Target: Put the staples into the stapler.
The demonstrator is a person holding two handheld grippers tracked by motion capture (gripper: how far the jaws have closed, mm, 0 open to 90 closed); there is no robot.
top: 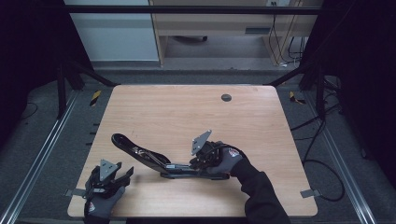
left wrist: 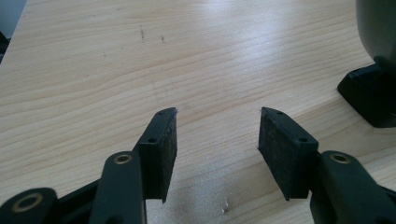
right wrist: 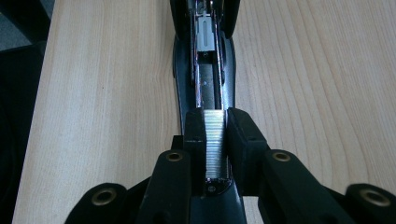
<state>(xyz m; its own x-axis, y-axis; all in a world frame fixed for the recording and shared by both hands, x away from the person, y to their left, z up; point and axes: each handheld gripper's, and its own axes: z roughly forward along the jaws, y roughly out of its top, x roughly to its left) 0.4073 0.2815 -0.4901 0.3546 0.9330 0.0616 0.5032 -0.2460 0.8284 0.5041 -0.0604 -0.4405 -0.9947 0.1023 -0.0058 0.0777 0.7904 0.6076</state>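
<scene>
A black stapler [top: 140,154] lies swung open on the wooden table [top: 187,112], its top arm reaching up to the left. My right gripper [top: 183,167] points along the stapler's base. In the right gripper view my right gripper [right wrist: 215,136] is shut on a silver strip of staples [right wrist: 215,140]. The strip sits at the near end of the open staple channel [right wrist: 208,84]. My left gripper [top: 120,176] rests at the table's front left, apart from the stapler. Its jaws [left wrist: 217,135] stand open over bare wood, with a black end of the stapler [left wrist: 369,95] off to its right.
A round dark grommet [top: 226,97] sits near the table's far edge. Metal rails [top: 46,140] run along both sides of the table, with cables [top: 322,163] on the floor at the right. A wooden desk [top: 210,23] stands beyond.
</scene>
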